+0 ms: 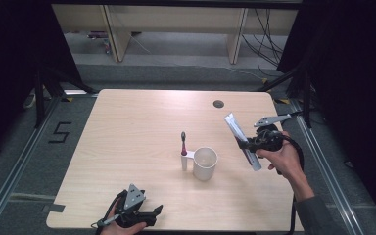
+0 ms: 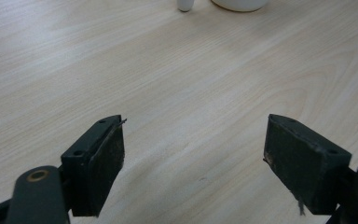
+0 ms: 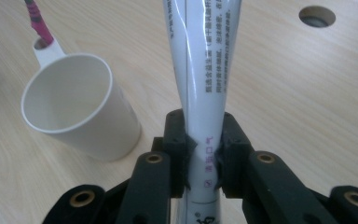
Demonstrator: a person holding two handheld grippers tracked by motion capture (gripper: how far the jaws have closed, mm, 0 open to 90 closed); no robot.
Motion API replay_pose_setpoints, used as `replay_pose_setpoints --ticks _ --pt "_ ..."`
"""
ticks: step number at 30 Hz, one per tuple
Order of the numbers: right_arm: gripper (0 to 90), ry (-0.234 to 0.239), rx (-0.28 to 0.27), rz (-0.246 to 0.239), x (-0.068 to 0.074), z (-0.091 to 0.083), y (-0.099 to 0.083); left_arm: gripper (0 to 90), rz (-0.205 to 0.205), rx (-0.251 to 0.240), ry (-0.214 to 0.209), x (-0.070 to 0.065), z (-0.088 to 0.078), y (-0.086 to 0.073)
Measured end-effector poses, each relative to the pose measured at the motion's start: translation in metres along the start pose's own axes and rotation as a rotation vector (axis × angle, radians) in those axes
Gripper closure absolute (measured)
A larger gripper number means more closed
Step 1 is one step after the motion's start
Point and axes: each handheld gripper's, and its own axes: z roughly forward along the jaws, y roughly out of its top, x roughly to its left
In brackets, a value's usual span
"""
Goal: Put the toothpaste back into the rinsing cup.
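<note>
A white toothpaste tube (image 1: 242,141) tilts above the table (image 1: 127,147) at centre right of the high view, pinched by the right gripper (image 1: 247,144). Left of it at mid-frame stands a white cup (image 1: 205,163), a toothbrush (image 1: 183,143) upright in its side holder. At bottom left, the left gripper (image 1: 157,209) rests with jaws spread.
</note>
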Motion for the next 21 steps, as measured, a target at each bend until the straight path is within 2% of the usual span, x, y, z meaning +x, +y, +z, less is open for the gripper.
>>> replay_pose_setpoints --ticks 4,8,9,10,11,12,14,15,17,18,19,20,21 --pt "76.8 0.013 -0.058 0.002 0.003 0.002 0.007 19.8 -0.017 -0.009 0.0 -0.001 0.0 0.0" --pt "76.9 0.01 -0.08 -0.007 0.006 0.002 0.011 19.9 -0.015 -0.008 0.005 0.0 0.001 0.0" --pt "76.8 0.016 -0.087 0.011 0.008 0.002 0.013 19.8 -0.015 -0.007 0.001 0.0 0.0 0.0" --pt "76.9 0.017 -0.1 -0.008 0.007 0.003 0.014 19.9 -0.018 -0.008 0.001 0.0 0.0 0.0" --pt "76.9 0.026 -0.107 0.021 0.01 0.003 0.014 19.9 -0.016 -0.011 0.006 0.0 0.0 0.0" --pt "76.9 0.02 -0.129 -0.012 0.008 0.003 0.016 19.8 -0.011 -0.009 0.009 0.001 0.0 0.0" --pt "76.9 0.031 -0.148 0.014 0.011 0.004 0.017 19.9 -0.012 -0.009 0.009 0.001 0.0 0.0" --pt "76.9 0.016 -0.159 -0.007 0.01 0.004 0.018 19.9 -0.015 -0.007 0.01 0.0 0.0 0.0" --pt "76.9 0.031 -0.181 0.019 0.013 0.005 0.019 19.9 -0.014 -0.007 0.009 0.0 0.001 0.0" --pt "76.9 0.031 -0.183 -0.011 0.011 0.004 0.021 19.8 -0.016 -0.007 0.009 0.0 0.001 0.0" --pt "76.9 0.035 -0.2 -0.007 0.012 0.005 0.021 19.9 -0.015 -0.007 0.01 0.0 0.0 0.0" --pt "76.9 0.056 -0.206 0.025 0.015 0.006 0.022 19.9 -0.015 -0.008 0.008 0.0 0.0 0.0" --pt "76.9 0.041 -0.212 -0.004 0.013 0.006 0.023 19.9 -0.019 -0.013 0.005 0.0 0.001 0.0"
